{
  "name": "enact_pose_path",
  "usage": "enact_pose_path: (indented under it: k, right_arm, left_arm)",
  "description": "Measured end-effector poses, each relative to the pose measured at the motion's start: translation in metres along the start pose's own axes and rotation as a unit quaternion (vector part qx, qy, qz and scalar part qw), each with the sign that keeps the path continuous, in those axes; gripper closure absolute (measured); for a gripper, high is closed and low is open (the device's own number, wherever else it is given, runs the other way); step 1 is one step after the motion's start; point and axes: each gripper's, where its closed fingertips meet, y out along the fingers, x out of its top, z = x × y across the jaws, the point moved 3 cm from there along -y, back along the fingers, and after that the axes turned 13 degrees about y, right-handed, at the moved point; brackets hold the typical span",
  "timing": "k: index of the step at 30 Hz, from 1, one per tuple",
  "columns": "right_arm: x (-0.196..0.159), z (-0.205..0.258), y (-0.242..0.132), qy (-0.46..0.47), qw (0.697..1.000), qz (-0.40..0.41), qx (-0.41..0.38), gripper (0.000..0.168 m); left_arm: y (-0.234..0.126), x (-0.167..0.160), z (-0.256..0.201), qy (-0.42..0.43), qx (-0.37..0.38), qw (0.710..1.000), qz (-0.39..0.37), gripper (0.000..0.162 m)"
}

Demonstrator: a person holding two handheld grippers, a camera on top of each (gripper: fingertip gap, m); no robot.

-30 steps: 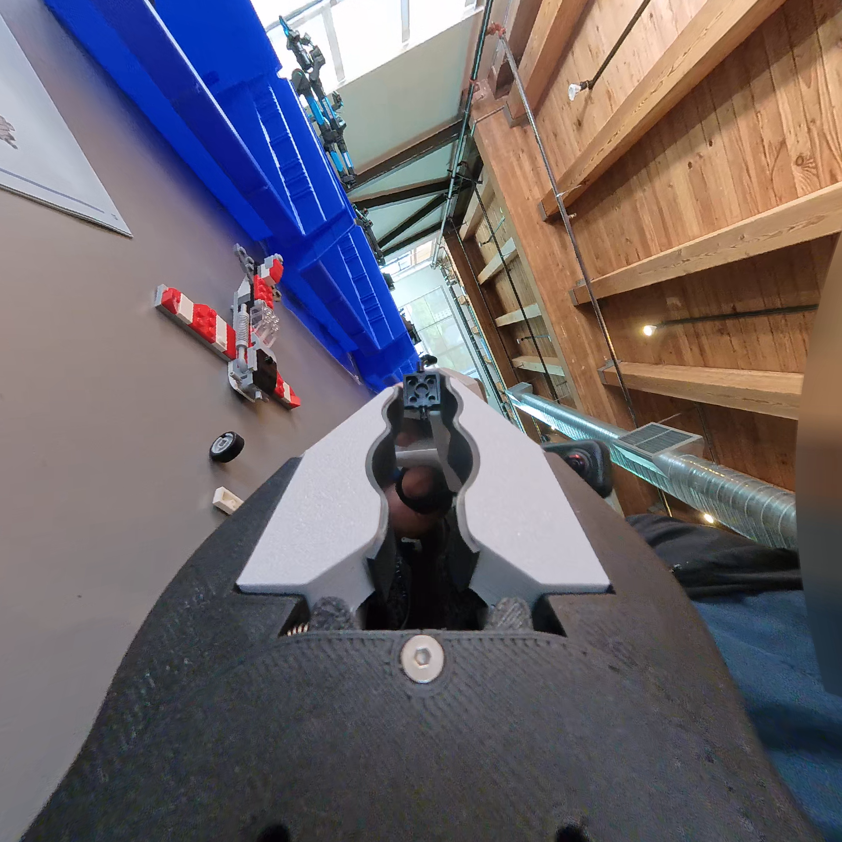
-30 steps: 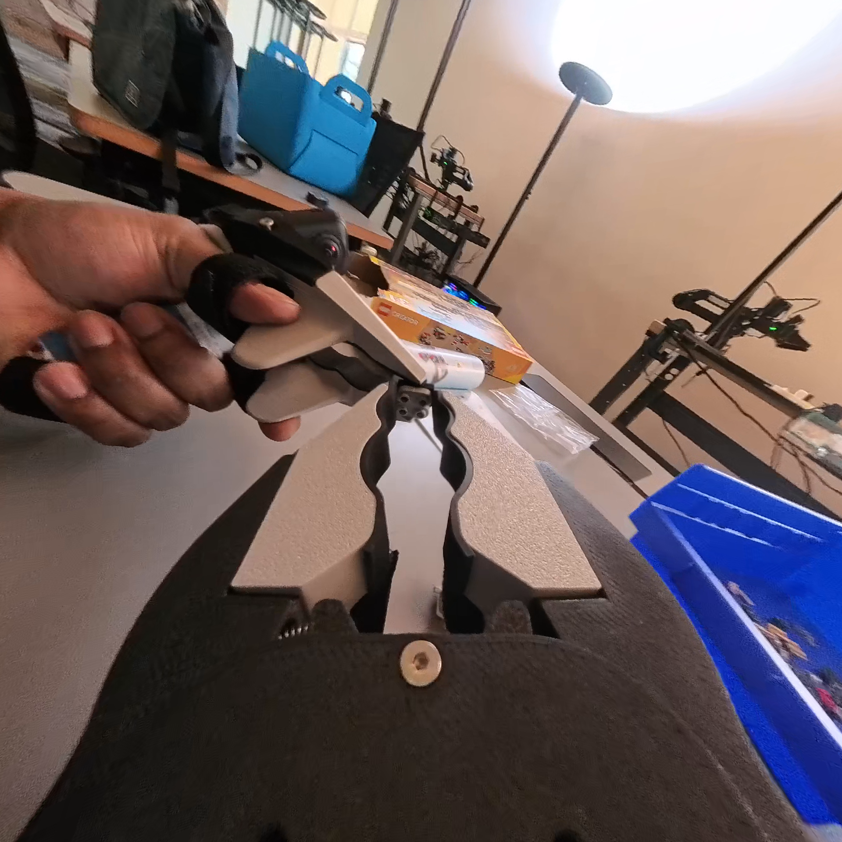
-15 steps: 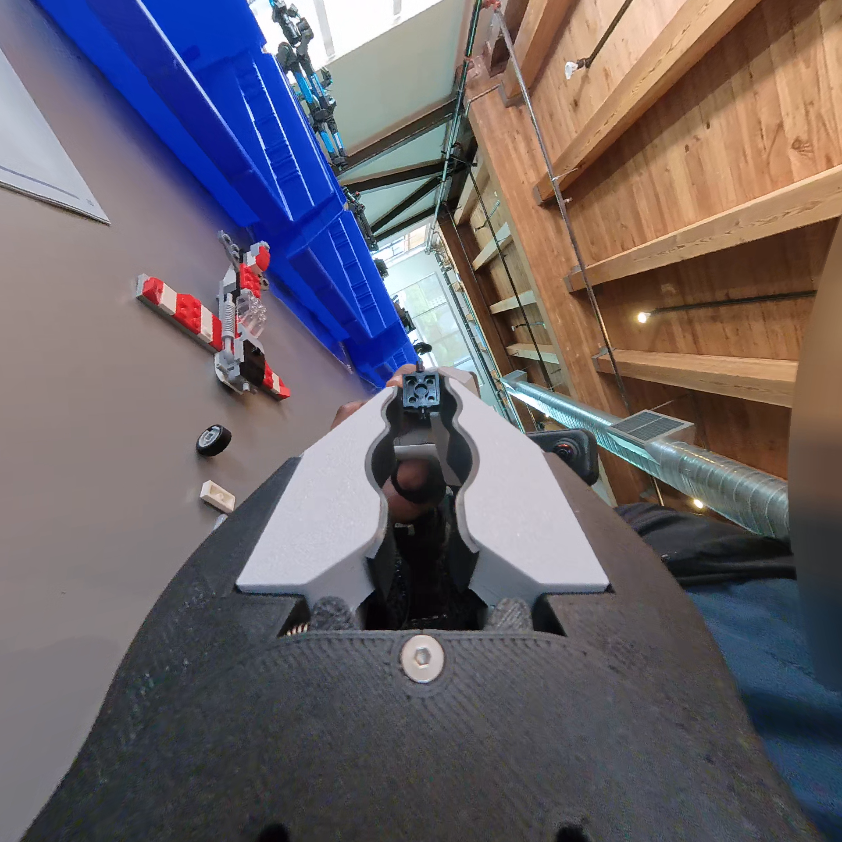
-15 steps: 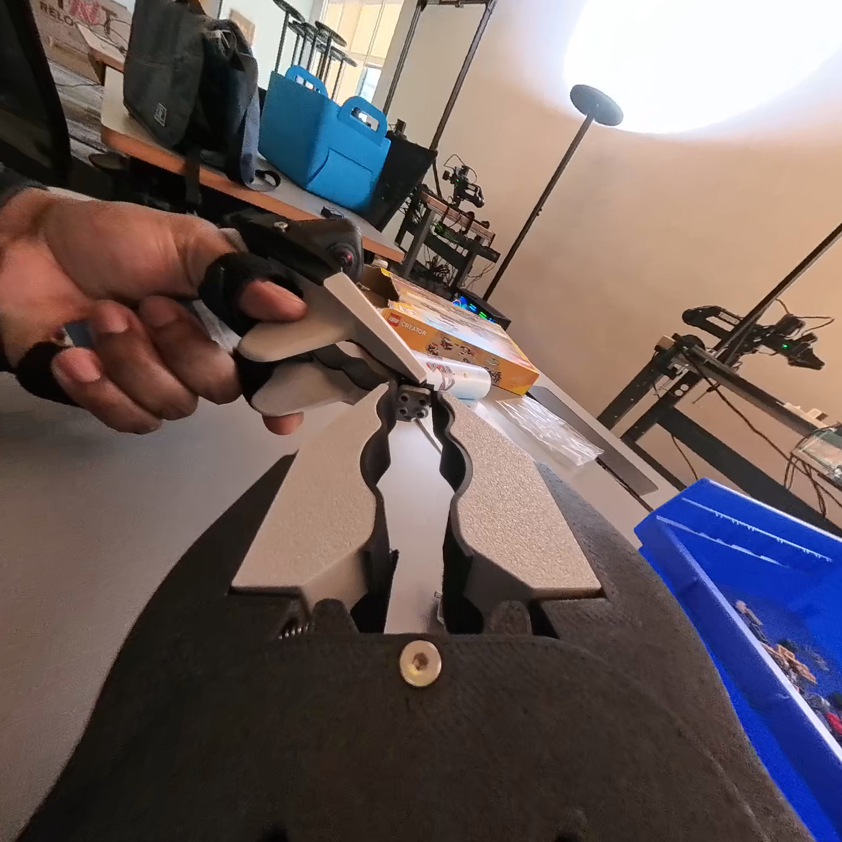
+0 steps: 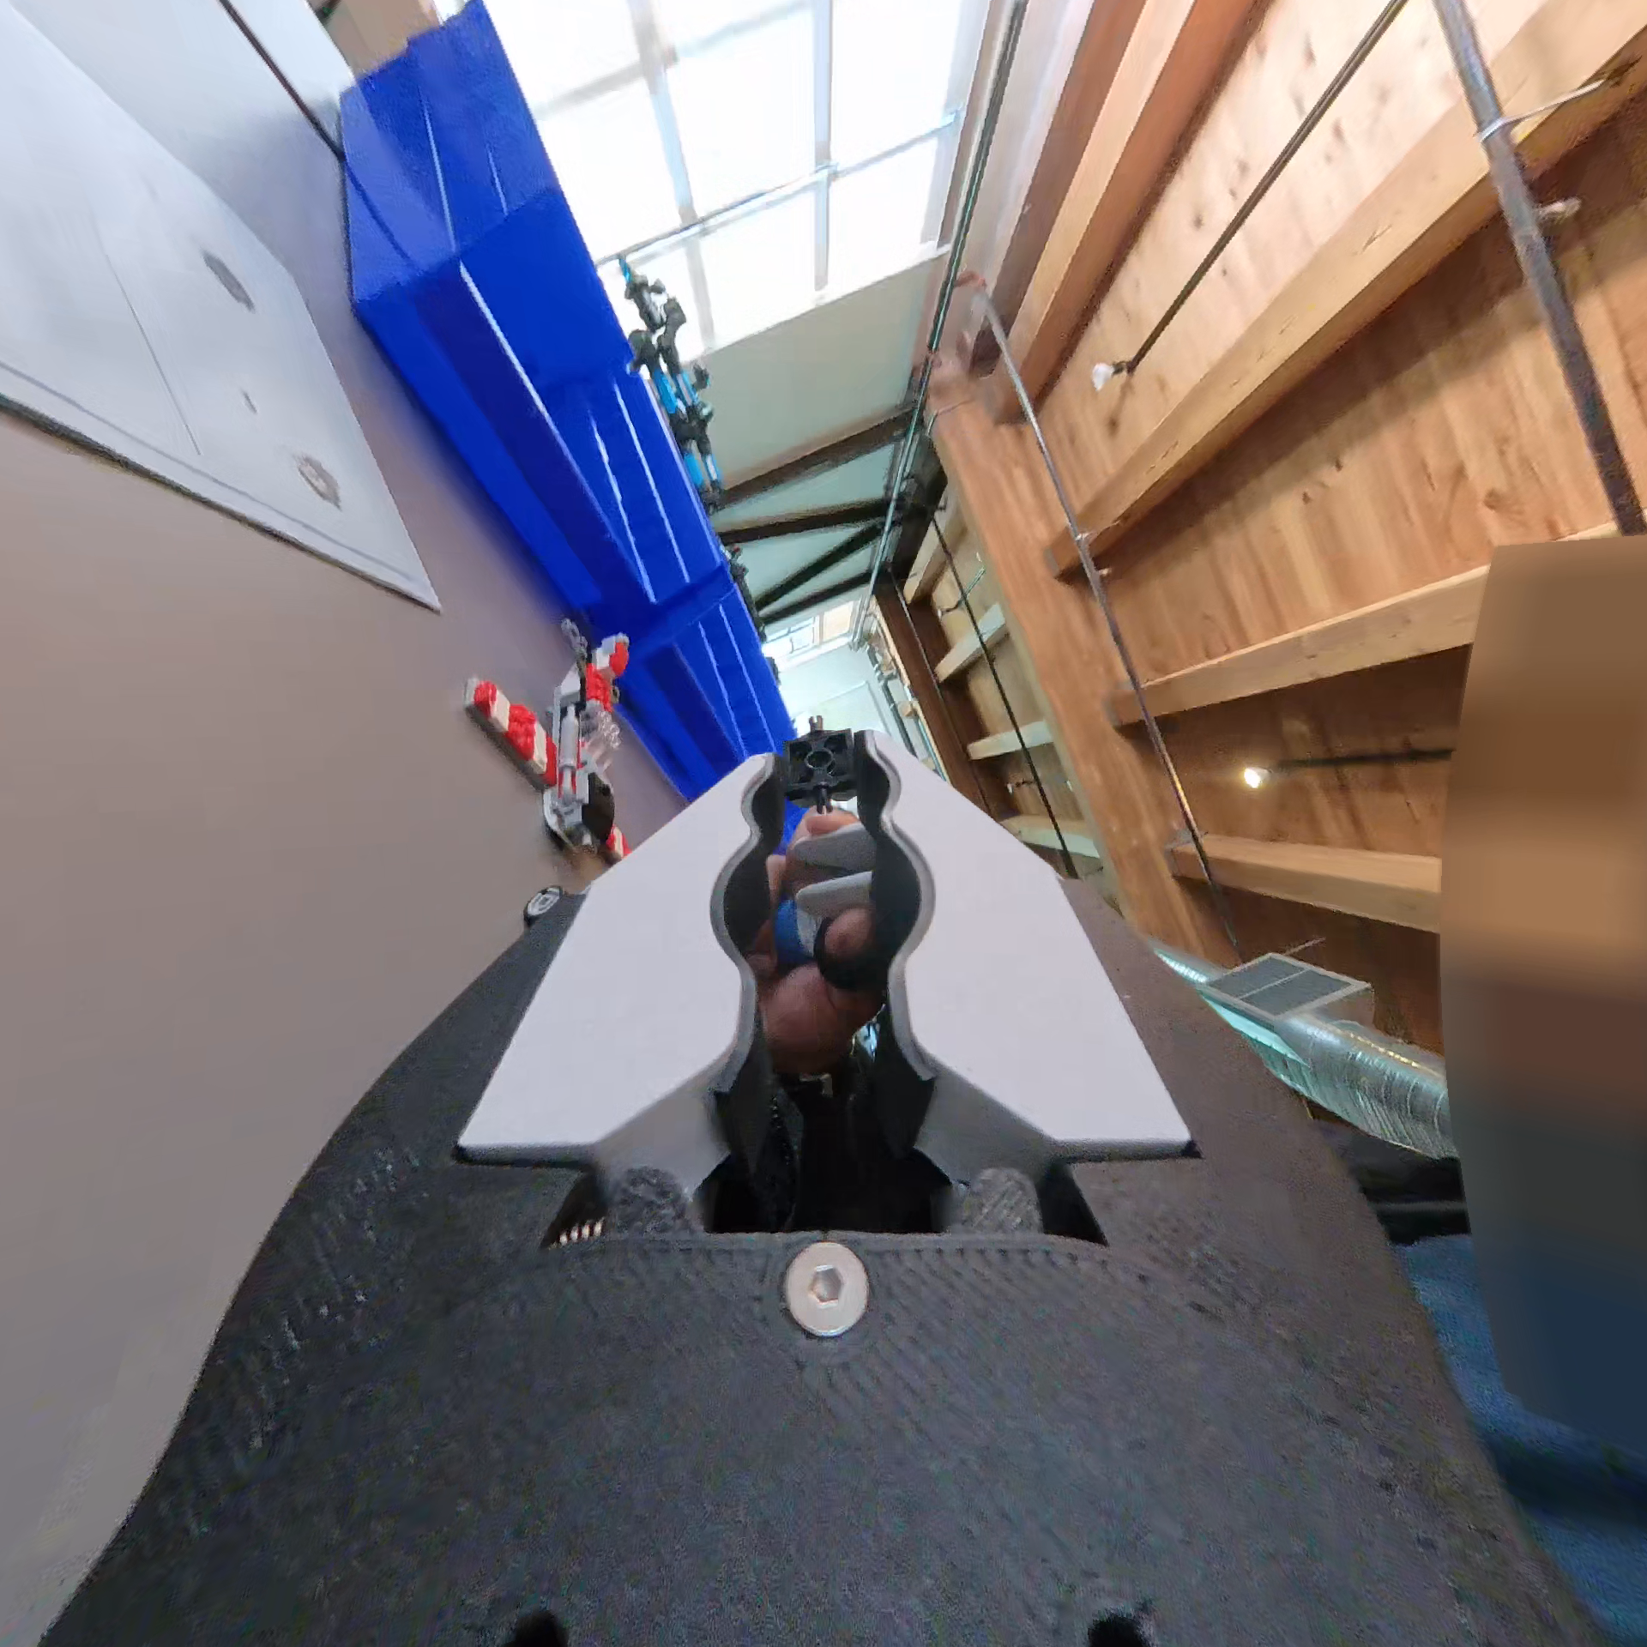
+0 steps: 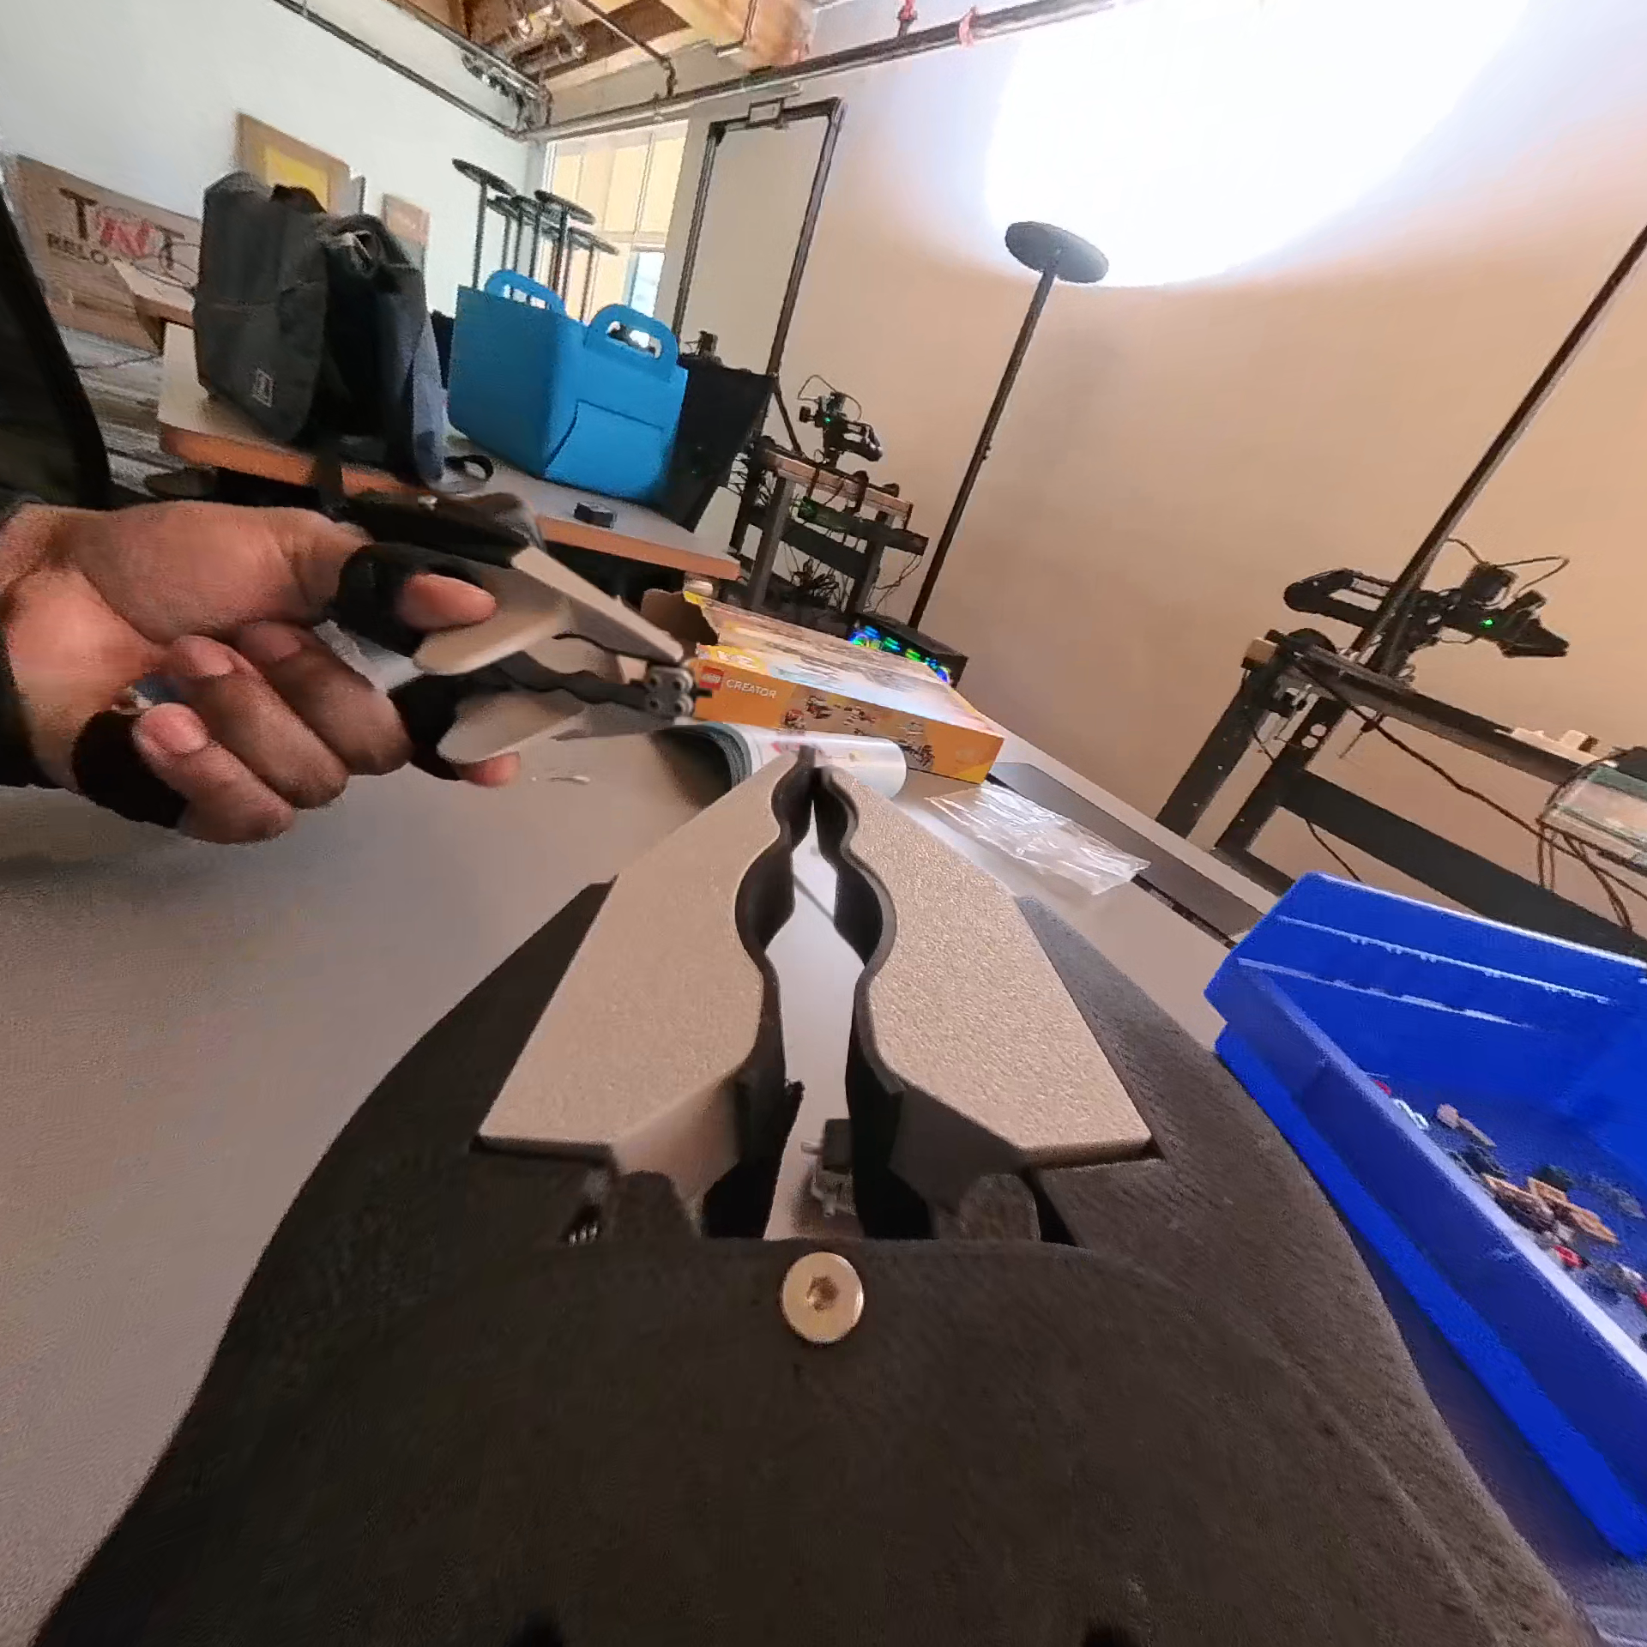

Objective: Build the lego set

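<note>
My left gripper (image 5: 822,757) is shut on a small black lego brick (image 5: 822,774), which has a thin pin sticking out of it. It is held in the air above the grey table (image 5: 223,891). The right wrist view shows this gripper (image 6: 670,704) and its brick (image 6: 670,688) up and to the left, in a person's hand. My right gripper (image 6: 808,768) has its jaws together, and I see nothing between its tips. It sits a short way from the brick. A red, white and grey lego assembly (image 5: 570,757) lies on the table.
Blue bins (image 5: 499,294) line the table's far side, and one (image 6: 1426,1096) holds several loose pieces. An orange lego box (image 6: 847,704), a clear plastic bag (image 6: 1034,838) and a booklet (image 6: 829,756) lie ahead. There is also a paper sheet (image 5: 134,312) and a black wheel (image 5: 539,902). About 9 cm separates my left fingertips from my right.
Both grippers met at the brick before. Now they have parted: the brick stays in the left gripper, and the right jaws have closed further.
</note>
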Motion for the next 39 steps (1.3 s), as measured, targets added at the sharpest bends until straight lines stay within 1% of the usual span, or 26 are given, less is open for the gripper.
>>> enact_pose_path:
  k: [2, 3, 7, 11, 16, 22, 26, 28, 31, 36, 39]
  right_arm:
    - [-0.004, 0.006, 0.006, 0.000, 1.000, 0.012, 0.011, 0.168]
    - [-0.005, 0.011, 0.008, -0.014, 1.000, 0.012, 0.013, 0.168]
    - [-0.012, 0.027, 0.016, -0.057, 0.998, 0.031, 0.016, 0.151]
    - [-0.015, 0.028, 0.018, -0.068, 0.997, 0.041, 0.002, 0.143]
    - [-0.015, 0.025, 0.018, -0.065, 0.997, 0.043, -0.009, 0.143]
    - [-0.018, 0.025, 0.019, -0.067, 0.996, 0.051, -0.008, 0.143]
    - [-0.019, 0.025, 0.019, -0.063, 0.997, 0.052, -0.005, 0.145]
    - [-0.019, 0.024, 0.019, -0.056, 0.997, 0.051, -0.005, 0.150]
    - [-0.019, 0.023, 0.019, -0.047, 0.998, 0.050, 0.002, 0.150]
    - [-0.014, 0.022, 0.018, -0.058, 0.998, 0.035, -0.010, 0.147]
    - [-0.015, 0.023, 0.017, -0.054, 0.998, 0.036, -0.005, 0.146]
  left_arm:
    - [0.001, -0.001, -0.001, 0.011, 0.004, 1.000, 0.007, 0.145]
    - [0.004, -0.004, -0.002, 0.014, 0.002, 1.000, 0.015, 0.144]
    - [0.022, -0.021, -0.007, 0.018, -0.007, 0.999, 0.041, 0.145]
    - [0.036, -0.032, -0.012, 0.047, -0.005, 0.997, 0.063, 0.145]
    - [0.045, -0.038, -0.017, 0.061, -0.006, 0.996, 0.062, 0.144]
    - [0.046, -0.042, -0.017, 0.054, -0.010, 0.996, 0.067, 0.144]
    - [0.047, -0.045, -0.017, 0.041, -0.020, 0.996, 0.073, 0.144]
    - [0.047, -0.045, -0.016, 0.038, -0.019, 0.996, 0.074, 0.144]
    - [0.047, -0.045, -0.016, 0.037, -0.019, 0.996, 0.075, 0.144]
    - [0.047, -0.042, -0.016, 0.030, -0.017, 0.998, 0.056, 0.144]
    - [0.044, -0.037, -0.013, 0.024, -0.013, 0.999, 0.040, 0.144]
